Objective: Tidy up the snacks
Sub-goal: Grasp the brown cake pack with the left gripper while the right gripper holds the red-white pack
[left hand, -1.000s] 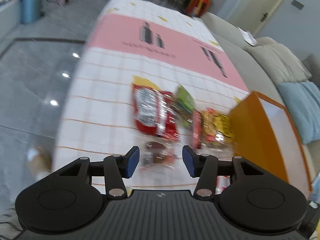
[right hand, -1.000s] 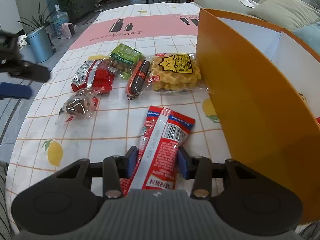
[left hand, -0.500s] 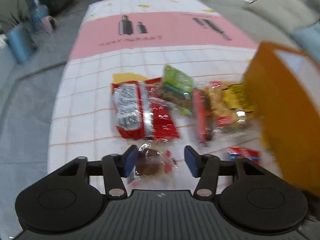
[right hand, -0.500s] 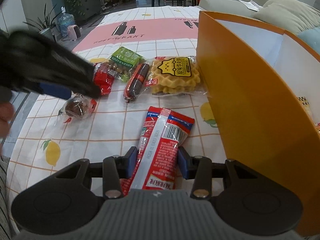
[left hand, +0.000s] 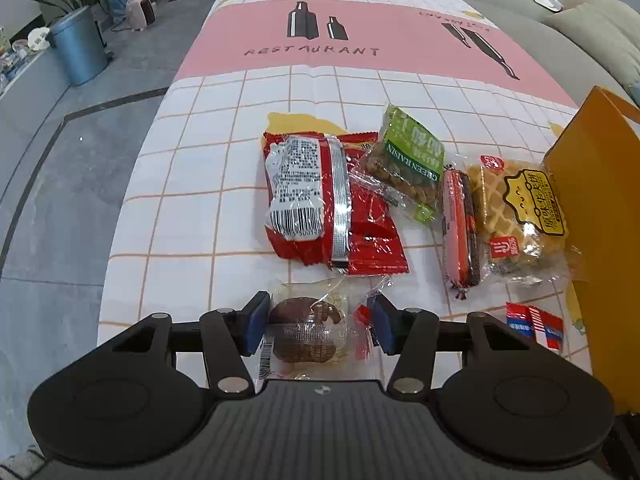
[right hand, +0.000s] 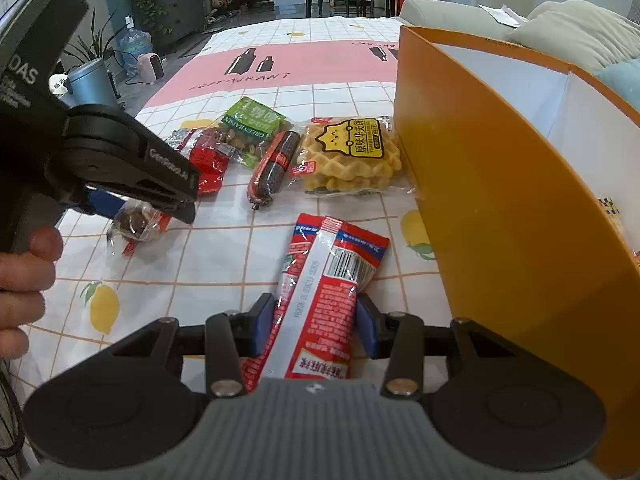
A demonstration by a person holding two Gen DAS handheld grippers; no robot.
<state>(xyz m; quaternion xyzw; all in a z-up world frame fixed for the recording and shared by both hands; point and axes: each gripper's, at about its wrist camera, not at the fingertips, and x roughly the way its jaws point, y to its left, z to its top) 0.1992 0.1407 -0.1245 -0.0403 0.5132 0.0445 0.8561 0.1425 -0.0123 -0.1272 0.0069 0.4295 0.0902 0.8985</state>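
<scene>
My left gripper is open, its jaws on either side of a clear-wrapped chocolate cake lying on the tablecloth; it also shows in the right wrist view. My right gripper is shut on a long red sausage packet, whose far end rests on the table next to the orange box. Further on lie a red snack bag, a green raisin pack, a sausage stick and a waffle pack.
The orange box stands open at the table's right, with some snacks inside. A sofa with cushions lies behind it. The table's left edge drops to grey floor, with a blue bin beyond.
My left gripper swung right and came down over the chocolate cake, which now lies between its open jaws. My right gripper kept its hold on the red packet and barely moved.
</scene>
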